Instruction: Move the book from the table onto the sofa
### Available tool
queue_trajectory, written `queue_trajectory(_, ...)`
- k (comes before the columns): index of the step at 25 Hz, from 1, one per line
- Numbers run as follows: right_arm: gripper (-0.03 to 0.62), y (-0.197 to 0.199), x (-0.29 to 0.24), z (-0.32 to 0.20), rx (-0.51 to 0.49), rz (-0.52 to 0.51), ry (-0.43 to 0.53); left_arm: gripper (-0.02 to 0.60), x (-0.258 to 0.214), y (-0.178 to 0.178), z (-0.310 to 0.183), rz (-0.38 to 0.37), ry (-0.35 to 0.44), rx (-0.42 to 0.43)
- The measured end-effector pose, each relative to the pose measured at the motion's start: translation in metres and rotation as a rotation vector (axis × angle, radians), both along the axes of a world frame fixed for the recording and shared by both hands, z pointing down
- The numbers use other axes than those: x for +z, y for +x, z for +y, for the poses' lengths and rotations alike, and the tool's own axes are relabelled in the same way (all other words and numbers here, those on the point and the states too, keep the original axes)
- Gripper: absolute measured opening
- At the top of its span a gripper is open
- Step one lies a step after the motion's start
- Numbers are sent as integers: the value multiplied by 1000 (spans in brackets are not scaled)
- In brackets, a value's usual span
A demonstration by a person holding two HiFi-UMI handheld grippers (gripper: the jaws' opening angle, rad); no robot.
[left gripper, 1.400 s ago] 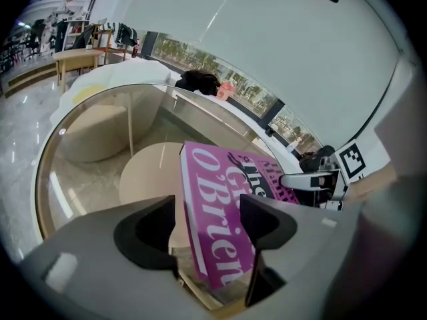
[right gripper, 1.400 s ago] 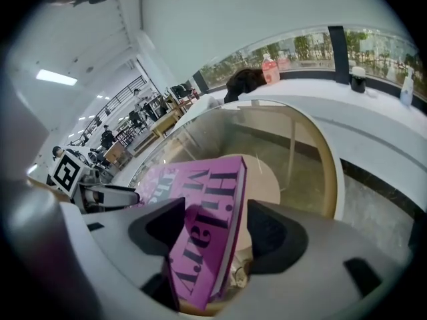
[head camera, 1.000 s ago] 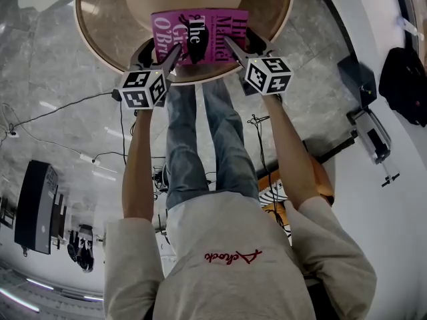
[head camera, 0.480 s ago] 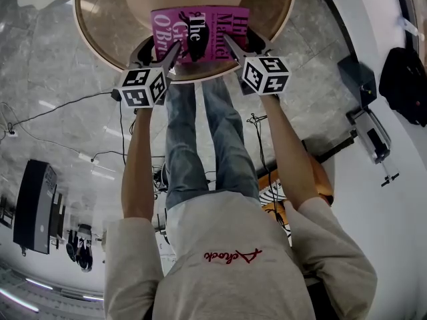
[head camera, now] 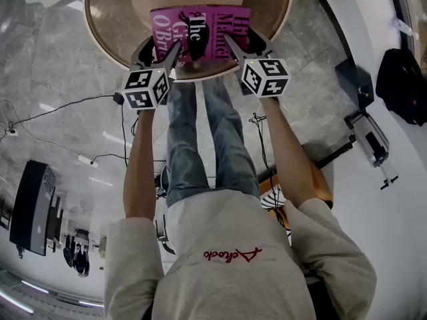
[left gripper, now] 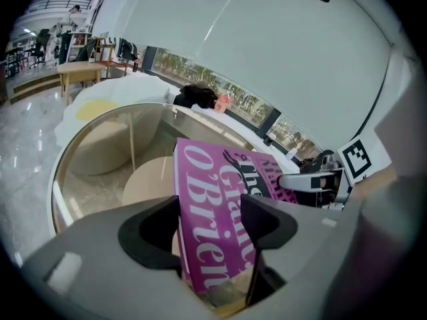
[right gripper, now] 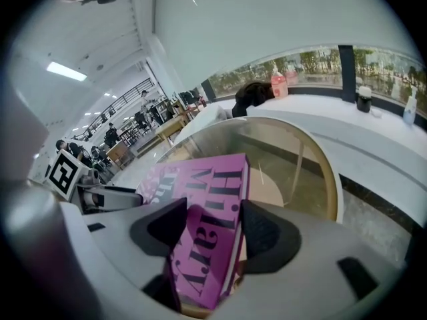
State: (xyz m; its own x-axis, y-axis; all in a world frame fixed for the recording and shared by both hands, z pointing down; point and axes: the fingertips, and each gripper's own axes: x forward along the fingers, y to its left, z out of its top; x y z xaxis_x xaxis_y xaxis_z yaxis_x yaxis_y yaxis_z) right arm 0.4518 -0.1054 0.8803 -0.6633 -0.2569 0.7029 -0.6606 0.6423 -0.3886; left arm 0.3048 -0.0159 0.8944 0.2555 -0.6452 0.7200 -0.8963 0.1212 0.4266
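Head view: book (head camera: 200,25) clamped within left gripper (head camera: 159,51) and right gripper (head camera: 244,43) fingers (head camera: 235,49).

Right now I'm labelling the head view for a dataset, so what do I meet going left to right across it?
Black box on the floor → left gripper → pink book, held at each end by one gripper's fingers → right gripper → black bag.

A glossy grey marble floor (head camera: 53,59) fills the left of the head view around a round glass-topped table (head camera: 110,15) at top centre, a curved white counter (head camera: 400,245) with a black bag (head camera: 403,85) runs down the right, and the right gripper view shows a long window band (right gripper: 320,62) at upper right.
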Motion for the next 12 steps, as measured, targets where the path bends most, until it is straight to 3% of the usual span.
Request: queue_trajectory(12,253,-51,-133,-31,-26,-93,186,293,-131,-49,-29,-103,181,-66)
